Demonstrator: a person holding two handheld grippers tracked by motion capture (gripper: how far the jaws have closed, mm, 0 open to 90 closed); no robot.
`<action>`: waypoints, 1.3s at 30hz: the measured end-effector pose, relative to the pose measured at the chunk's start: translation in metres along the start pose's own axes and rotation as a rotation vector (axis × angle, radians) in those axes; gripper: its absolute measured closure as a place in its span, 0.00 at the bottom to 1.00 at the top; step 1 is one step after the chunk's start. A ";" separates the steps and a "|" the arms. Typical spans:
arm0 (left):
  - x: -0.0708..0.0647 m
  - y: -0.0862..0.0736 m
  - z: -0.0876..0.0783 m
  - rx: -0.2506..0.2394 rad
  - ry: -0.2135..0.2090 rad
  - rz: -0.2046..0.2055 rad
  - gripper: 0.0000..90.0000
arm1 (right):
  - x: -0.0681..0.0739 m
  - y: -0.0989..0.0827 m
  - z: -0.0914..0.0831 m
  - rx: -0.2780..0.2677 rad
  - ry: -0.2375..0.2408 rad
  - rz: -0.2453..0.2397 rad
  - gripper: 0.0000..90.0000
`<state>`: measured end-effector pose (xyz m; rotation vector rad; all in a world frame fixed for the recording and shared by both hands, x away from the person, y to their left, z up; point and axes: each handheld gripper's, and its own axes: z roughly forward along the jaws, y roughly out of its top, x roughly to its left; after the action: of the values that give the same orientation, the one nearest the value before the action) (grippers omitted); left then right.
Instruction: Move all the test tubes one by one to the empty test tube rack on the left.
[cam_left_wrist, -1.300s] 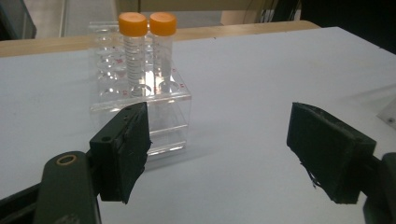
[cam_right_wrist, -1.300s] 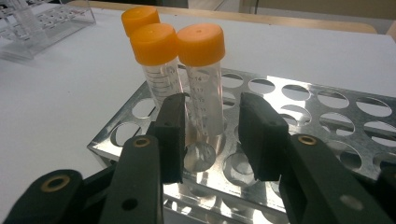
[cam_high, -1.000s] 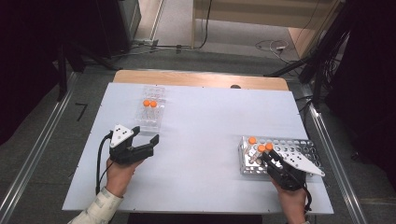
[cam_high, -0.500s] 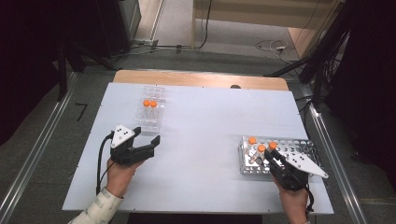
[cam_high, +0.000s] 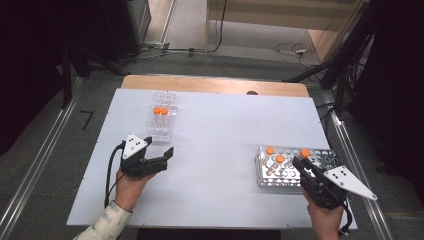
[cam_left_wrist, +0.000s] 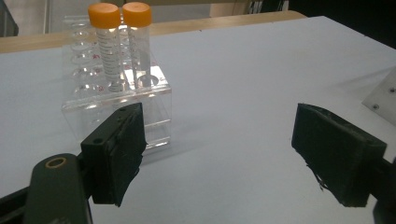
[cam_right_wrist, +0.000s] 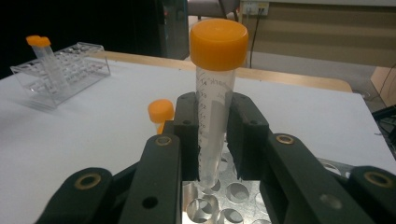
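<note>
The high view looks forward and down over the whole table (cam_high: 215, 125). Each gripper view sits close behind its own fingers, facing level; both share the clear rack (cam_left_wrist: 116, 88) beyond the fingers.

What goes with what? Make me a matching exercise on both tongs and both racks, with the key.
1 left tongs
2 right tongs
3 clear rack
4 metal rack

A shut on an orange-capped tube
B near right of the table
C open, empty
D far left of the table

Pairs: 1-C, 2-A, 3-D, 4-B. The left tongs have just been opening, nothing between them.
</note>
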<state>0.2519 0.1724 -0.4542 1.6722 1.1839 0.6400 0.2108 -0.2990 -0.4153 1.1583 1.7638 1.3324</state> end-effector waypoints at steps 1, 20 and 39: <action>0.000 0.000 0.000 -0.002 0.001 0.001 0.20 | 0.001 0.001 -0.003 -0.003 0.006 0.000 0.81; -0.005 0.001 -0.004 -0.012 -0.013 0.007 0.20 | 0.032 -0.013 -0.029 0.011 0.124 -0.027 0.81; -0.025 0.001 -0.004 -0.013 -0.069 0.037 0.20 | 0.080 -0.028 0.025 0.101 0.263 -0.085 0.81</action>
<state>0.2388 0.1516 -0.4493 1.6957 1.1005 0.6069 0.1920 -0.2191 -0.4480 0.9840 2.0642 1.4100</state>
